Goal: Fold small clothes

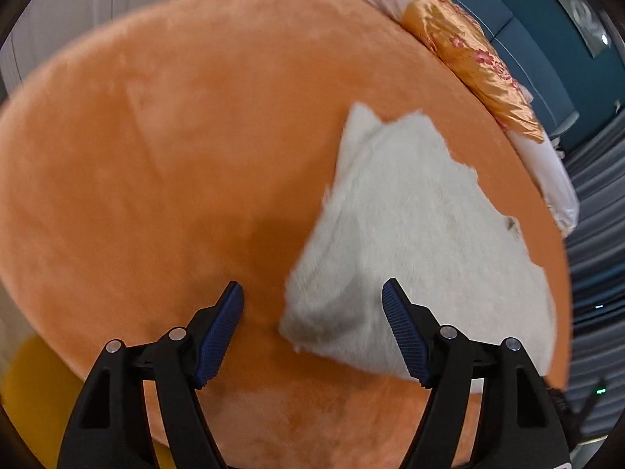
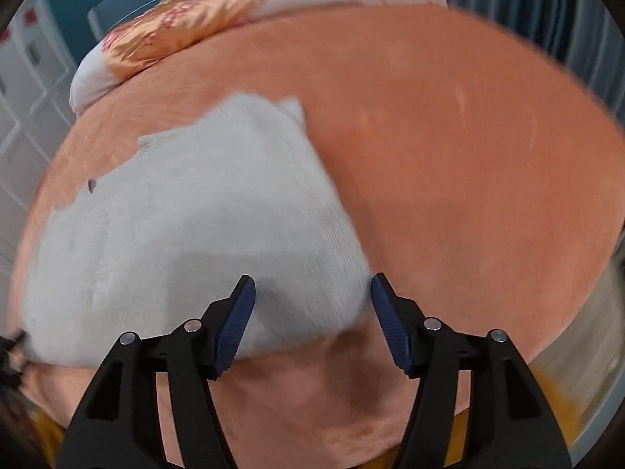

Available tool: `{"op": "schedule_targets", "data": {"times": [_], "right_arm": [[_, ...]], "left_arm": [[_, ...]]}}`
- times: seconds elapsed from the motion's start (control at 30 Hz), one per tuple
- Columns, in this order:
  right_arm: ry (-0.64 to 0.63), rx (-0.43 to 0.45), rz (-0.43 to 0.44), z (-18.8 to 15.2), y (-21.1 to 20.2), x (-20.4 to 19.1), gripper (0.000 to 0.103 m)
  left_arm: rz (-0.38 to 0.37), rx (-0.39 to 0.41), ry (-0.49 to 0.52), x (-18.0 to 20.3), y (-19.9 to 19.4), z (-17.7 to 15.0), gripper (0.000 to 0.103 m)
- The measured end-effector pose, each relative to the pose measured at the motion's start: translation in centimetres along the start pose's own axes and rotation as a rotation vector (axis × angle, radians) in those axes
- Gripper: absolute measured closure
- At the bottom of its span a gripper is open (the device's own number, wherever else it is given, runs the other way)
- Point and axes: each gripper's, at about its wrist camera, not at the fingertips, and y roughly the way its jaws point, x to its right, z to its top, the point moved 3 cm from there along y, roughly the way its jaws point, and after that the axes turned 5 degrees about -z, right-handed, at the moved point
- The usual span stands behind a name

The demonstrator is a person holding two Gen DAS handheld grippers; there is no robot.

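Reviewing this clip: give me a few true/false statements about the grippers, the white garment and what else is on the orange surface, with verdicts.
1. Both grippers are open and hold nothing. True: the left gripper and the right gripper show spread jaws with no cloth pinched.
2. The white garment lies on the orange plush surface. True.
3. The garment is dark blue. False: it is white and fuzzy.
4. A gold satin cloth with a red floral pattern lies at the far edge of the surface. True.
5. The left gripper is centred over the middle of the garment. False: only the garment's near corner sits between its jaws; most of the cloth lies to its right.
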Motion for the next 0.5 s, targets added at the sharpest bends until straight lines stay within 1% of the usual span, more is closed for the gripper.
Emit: {"op": "schedule_targets", "data": {"times": [0.07,0.1,0.13,0.17,0.23,0.3,0.33,0.4,0.43,0.47,0.5], "right_arm": [[0.047,-0.052,0.071,-0.4,1.3,0.3,0.045],[0.059,-0.054,0.075,-0.3,1.5,0.3,0.054],[0.061,-0.05,0.097,0.1,1.3,0.0,0.066],[0.063,-0.046,0.118,0.1,0.8,-0.3,0.081],[0.065,0.01,0.129,0.6,-1.4,-0.4,0.088],[0.041,0.045,0.113,0.7,-3.3,0.0,0.09],[0.029,0.048,0.105,0.4,-4.3,0.6,0.09],[0.004,0.033,0.075,-0.3,-5.1,1.4,0.09],[-0.023,0.012,0.039,-1.3,-5.1,2.0,0.09],[-0.03,-0.011,0.024,-1.9,-4.8,2.2,0.09],[-0.032,-0.044,0.014,-3.0,-4.4,2.5,0.09]], "left_arm": [[-0.004,0.023,0.016,0.7,0.6,-0.3,0.033],[0.0,0.017,0.027,1.2,0.7,-0.3,0.041],[-0.022,0.003,0.036,1.7,0.8,-0.3,0.071],[-0.029,-0.014,0.037,1.9,0.7,-0.2,0.08],[-0.032,-0.014,0.044,2.3,-0.3,0.2,0.087],[-0.038,-0.003,0.071,2.5,-2.6,0.3,0.089],[-0.041,-0.009,0.079,2.4,-3.5,-0.1,0.089],[-0.033,-0.039,0.085,1.6,-4.6,-1.4,0.09],[-0.019,-0.062,0.085,1.1,-4.8,-2.2,0.09],[-0.01,-0.1,0.075,0.3,-4.8,-3.6,0.09],[-0.004,-0.12,0.068,-0.2,-4.7,-4.4,0.09]]}}
